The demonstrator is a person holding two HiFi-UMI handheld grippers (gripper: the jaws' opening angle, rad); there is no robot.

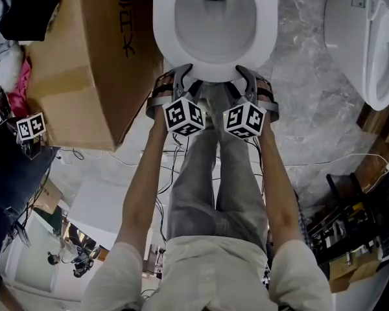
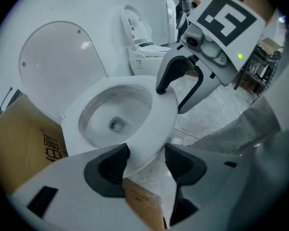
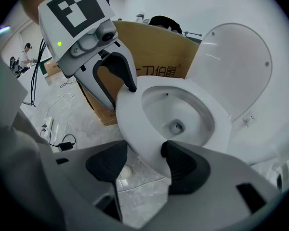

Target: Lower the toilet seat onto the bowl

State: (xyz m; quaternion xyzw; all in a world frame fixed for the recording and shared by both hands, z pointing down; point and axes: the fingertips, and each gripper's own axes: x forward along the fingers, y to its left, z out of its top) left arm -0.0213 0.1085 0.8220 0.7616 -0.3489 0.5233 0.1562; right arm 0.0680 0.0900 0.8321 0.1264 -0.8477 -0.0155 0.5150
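The white toilet seat (image 1: pixel 163 31) lies flat on the bowl, and the lid (image 2: pixel 58 66) stands upright behind it. My left gripper (image 1: pixel 183 78) and right gripper (image 1: pixel 245 76) sit side by side at the seat's front rim. In the left gripper view the seat (image 2: pixel 159 114) runs between my left gripper's (image 2: pixel 145 163) dark pads, which stand wide. The right gripper (image 2: pixel 171 99) straddles the rim beside it. In the right gripper view the seat (image 3: pixel 130 114) passes between my right gripper's (image 3: pixel 143 163) spread pads, and the left gripper (image 3: pixel 120 97) has one finger over the rim.
A large cardboard box (image 1: pixel 84 57) stands close to the toilet's left. A second toilet (image 1: pixel 369 44) is at the right. Cables (image 1: pixel 175 149) lie on the marble floor by the person's legs. A rack of gear (image 1: pixel 350 232) fills the lower right.
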